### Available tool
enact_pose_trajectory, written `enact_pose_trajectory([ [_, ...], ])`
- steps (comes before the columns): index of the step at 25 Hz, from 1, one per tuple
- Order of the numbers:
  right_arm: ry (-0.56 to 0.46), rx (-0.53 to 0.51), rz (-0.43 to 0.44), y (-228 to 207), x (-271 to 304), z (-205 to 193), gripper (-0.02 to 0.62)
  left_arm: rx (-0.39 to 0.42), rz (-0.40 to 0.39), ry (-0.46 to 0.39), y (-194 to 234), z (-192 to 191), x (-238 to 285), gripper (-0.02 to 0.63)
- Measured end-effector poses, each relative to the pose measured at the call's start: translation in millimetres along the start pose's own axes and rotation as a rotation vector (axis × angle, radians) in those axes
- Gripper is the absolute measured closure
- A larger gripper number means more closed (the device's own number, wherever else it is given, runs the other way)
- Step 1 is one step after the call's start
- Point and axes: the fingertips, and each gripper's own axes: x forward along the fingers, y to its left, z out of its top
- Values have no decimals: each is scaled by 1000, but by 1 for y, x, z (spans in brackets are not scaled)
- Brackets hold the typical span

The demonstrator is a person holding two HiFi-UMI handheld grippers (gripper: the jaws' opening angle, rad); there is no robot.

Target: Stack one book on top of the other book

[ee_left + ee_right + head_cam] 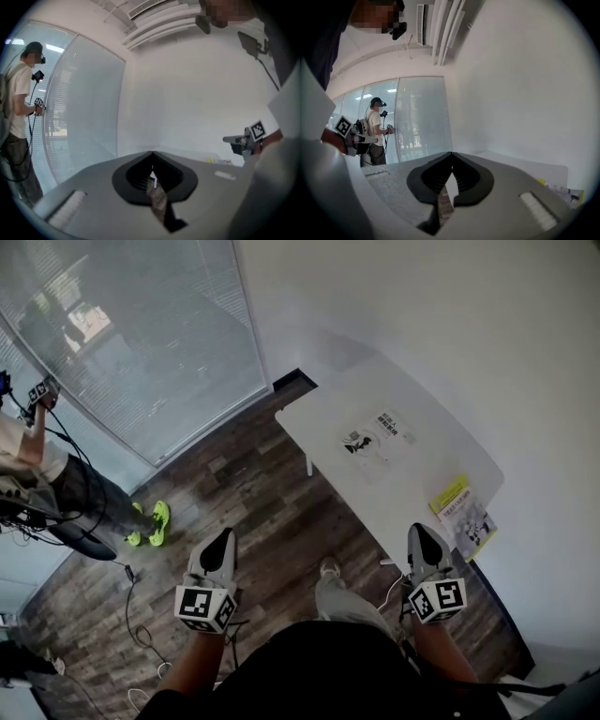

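Observation:
Two books lie on the white table (319, 418): a white book (377, 442) with a dark picture near the middle, and a yellow-and-white book (464, 516) at the near right edge, apart from it. The yellow book's edge also shows in the left gripper view (218, 161) and in the right gripper view (573, 191). My left gripper (223, 538) (151, 154) hangs over the wooden floor, left of the table, with its jaws together and nothing in them. My right gripper (419, 532) (451, 154) is shut and empty, at the table's near edge just left of the yellow book.
Another person (33, 460) (21, 108) (377, 131) with grippers stands at the left by a glass wall with blinds (150, 343). Cables (131, 615) trail over the wooden floor. A white wall runs behind the table. My own legs fill the bottom of the head view.

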Motion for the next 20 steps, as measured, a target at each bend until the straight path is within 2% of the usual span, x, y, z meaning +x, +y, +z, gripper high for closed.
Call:
enact_pose_trajectory([
  [3,10,-1,-10,-21,22,4,592,-12,-12,-12,1,20,38,600],
  [9,10,15,-15,-56,68,15,592,14,-51,-17,-5,55,96,600],
  [13,-14,29,-3,-75,95,21,592,37,-54,-11,-10,64,128,600],
  [20,14,50,-15,-103,117,9,592,37,-75,26,-20,58,166,600],
])
